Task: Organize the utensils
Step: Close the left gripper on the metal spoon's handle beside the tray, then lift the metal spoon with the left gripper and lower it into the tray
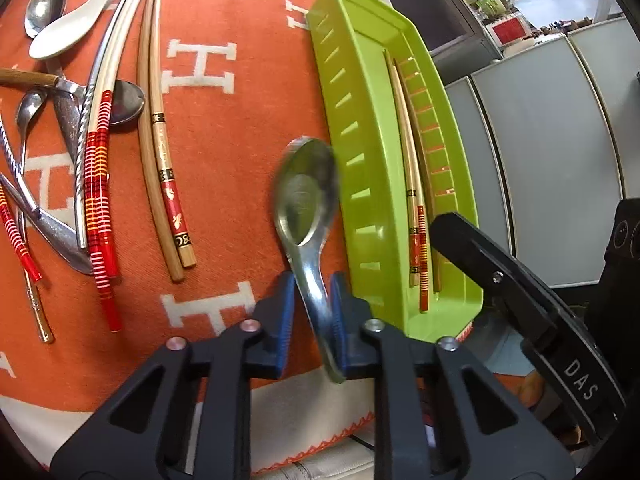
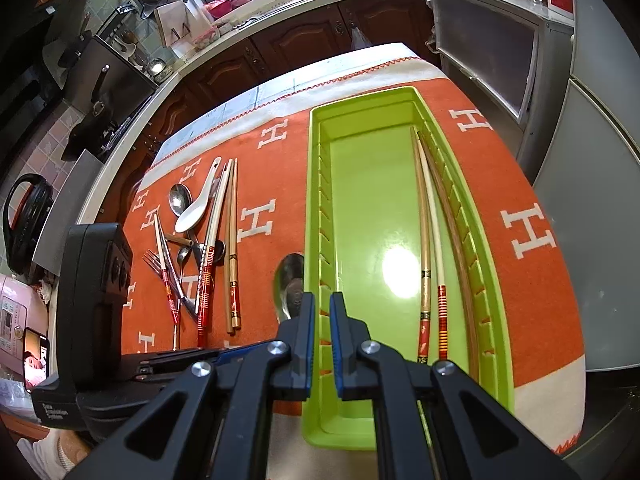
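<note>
My left gripper (image 1: pixel 313 292) is shut on the handle of a metal spoon (image 1: pixel 308 192), held above the orange cloth just left of the green tray (image 1: pixel 360 136). The spoon's bowl (image 2: pixel 291 280) also shows in the right wrist view beside the tray's left wall (image 2: pixel 316 208). The tray holds three chopsticks (image 2: pixel 430 240) along its right side. My right gripper (image 2: pixel 321 312) is nearly closed and empty, above the tray's left wall. A pile of spoons, a fork and chopsticks (image 1: pixel 96 128) lies on the cloth at left.
The orange cloth with white H letters (image 2: pixel 532 232) covers the table. A white ceramic spoon (image 2: pixel 198 208) lies in the pile. Kitchen counter and dark cabinets (image 2: pixel 280 40) stand behind; grey cabinet panels (image 1: pixel 552 152) are to the right.
</note>
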Tool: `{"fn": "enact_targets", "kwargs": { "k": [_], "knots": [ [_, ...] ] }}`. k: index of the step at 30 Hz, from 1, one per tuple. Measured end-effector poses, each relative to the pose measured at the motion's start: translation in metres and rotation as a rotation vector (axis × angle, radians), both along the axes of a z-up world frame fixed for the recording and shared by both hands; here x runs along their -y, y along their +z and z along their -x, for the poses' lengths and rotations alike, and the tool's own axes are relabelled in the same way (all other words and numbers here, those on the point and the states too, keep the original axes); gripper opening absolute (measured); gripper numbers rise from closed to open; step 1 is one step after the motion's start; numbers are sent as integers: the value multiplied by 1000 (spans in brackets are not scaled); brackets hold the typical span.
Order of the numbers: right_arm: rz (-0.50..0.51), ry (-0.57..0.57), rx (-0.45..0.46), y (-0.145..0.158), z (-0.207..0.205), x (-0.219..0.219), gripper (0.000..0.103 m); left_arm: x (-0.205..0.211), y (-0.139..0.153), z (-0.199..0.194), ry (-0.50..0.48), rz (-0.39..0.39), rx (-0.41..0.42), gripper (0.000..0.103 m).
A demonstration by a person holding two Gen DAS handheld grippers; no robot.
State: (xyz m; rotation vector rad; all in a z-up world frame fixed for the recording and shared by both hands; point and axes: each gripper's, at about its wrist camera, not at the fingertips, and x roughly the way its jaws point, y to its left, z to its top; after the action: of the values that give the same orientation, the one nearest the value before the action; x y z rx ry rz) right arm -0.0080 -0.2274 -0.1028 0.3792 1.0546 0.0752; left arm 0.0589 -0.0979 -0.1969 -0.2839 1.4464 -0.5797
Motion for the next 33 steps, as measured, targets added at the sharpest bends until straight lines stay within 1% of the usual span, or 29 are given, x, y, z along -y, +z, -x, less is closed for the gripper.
{"fn": "enact_targets", "kwargs": {
  "k": [5, 13, 18, 26, 33],
  "knots": [
    [-14, 0, -1, -1, -1, 3, 7, -10, 2, -1, 45, -9, 8, 8],
    [-23, 3, 19, 4, 0, 0, 7, -27, 9, 1, 88, -1, 11, 1],
    [-28, -5, 35, 9, 4, 2, 7, -39, 13, 4, 109, -15, 19, 1],
    [-31, -9, 55, 14, 10, 4, 7, -57, 17, 7, 177, -58, 18, 1],
    [-41, -23, 70, 18, 13, 8, 7, -67, 30, 7, 227, -67, 43, 1]
  ]
}}
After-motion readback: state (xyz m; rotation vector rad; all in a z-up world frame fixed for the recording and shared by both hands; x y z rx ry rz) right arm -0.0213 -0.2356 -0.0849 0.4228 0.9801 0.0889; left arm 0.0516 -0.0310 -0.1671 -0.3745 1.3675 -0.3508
